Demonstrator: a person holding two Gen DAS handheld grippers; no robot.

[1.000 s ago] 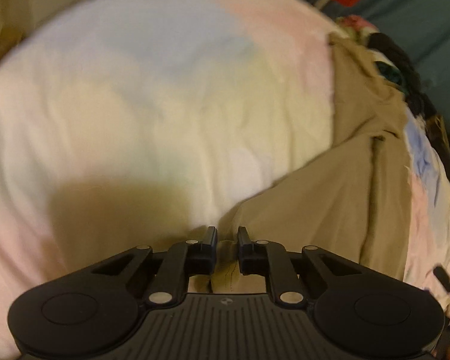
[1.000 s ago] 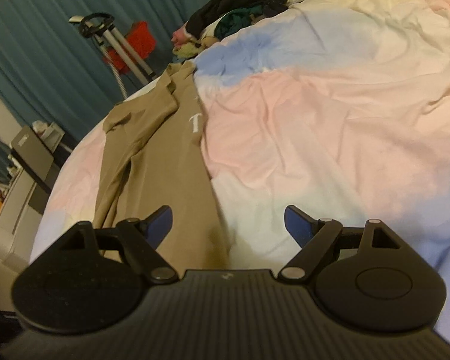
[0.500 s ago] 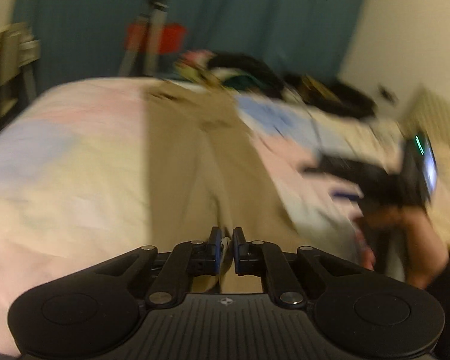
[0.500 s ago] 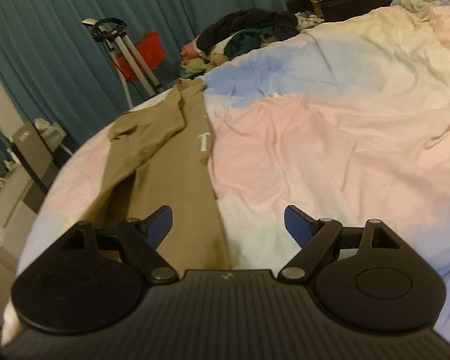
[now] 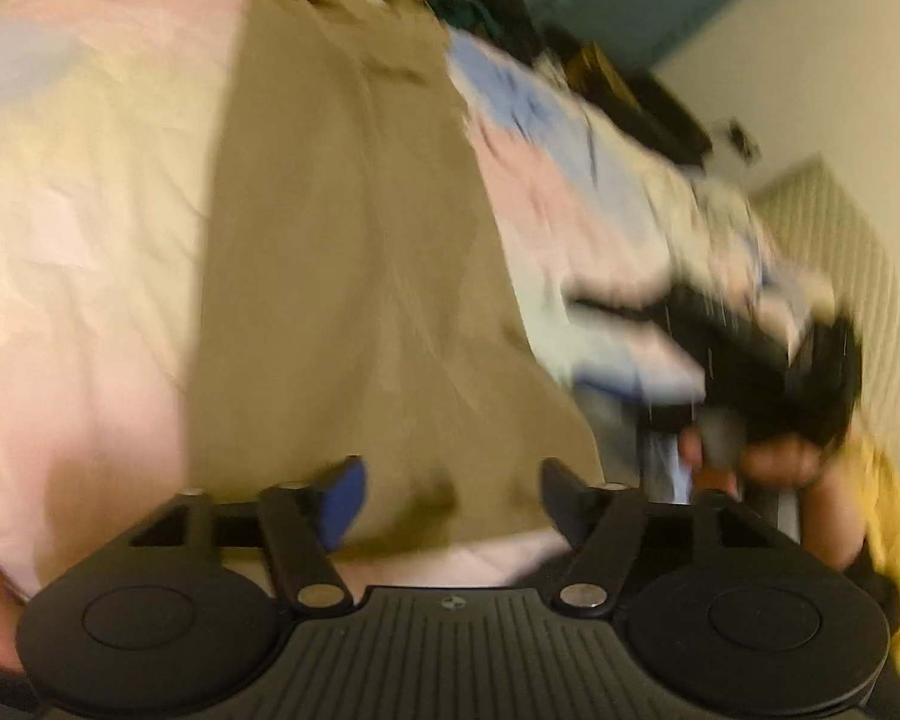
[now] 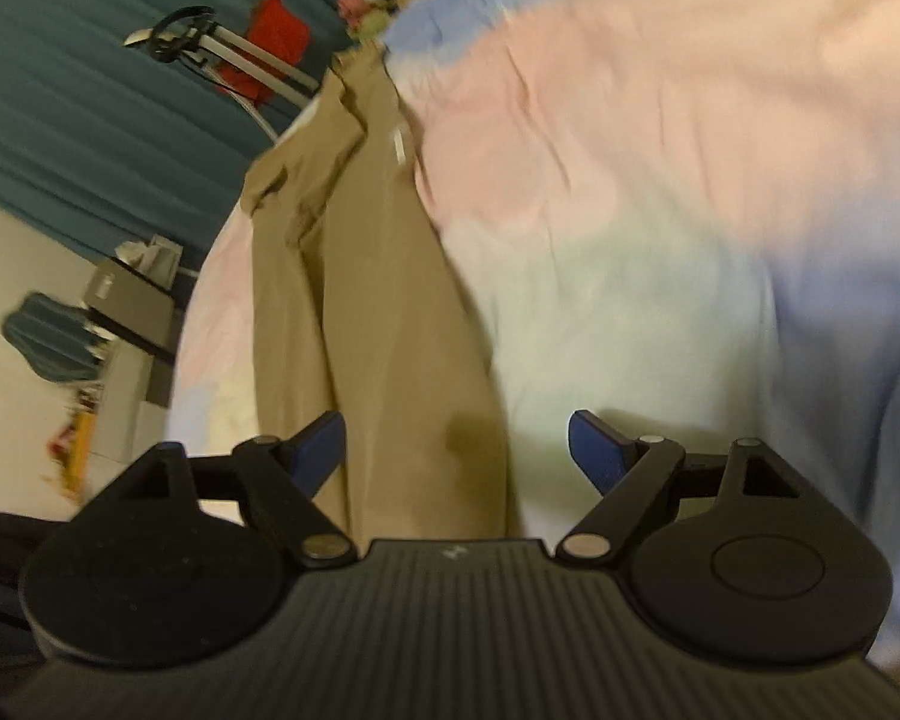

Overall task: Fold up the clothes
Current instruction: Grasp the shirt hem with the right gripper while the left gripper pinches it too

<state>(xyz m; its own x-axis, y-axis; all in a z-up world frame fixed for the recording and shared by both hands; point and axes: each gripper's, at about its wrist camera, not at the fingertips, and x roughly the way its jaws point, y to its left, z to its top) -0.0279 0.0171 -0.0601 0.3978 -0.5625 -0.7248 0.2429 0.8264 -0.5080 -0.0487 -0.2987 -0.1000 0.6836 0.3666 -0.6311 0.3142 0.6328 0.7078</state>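
Observation:
A tan garment (image 5: 354, 252) lies stretched lengthwise on the pastel bedspread (image 5: 78, 210). It also shows in the right wrist view (image 6: 384, 312). My left gripper (image 5: 450, 495) is open and empty just above the garment's near hem. My right gripper (image 6: 456, 450) is open and empty over the garment's near right edge. The right gripper also shows blurred in the left wrist view (image 5: 768, 372), held in a hand.
A heap of dark and coloured clothes (image 5: 480, 6) lies at the bed's far end. A stand with a red item (image 6: 252, 54) is before the teal curtain (image 6: 60, 90). Grey furniture (image 6: 132, 324) stands left of the bed.
My left gripper was shut on the garment's hem and has opened, letting it go. The garment now lies flat. My right gripper stayed open and dipped toward the bed.

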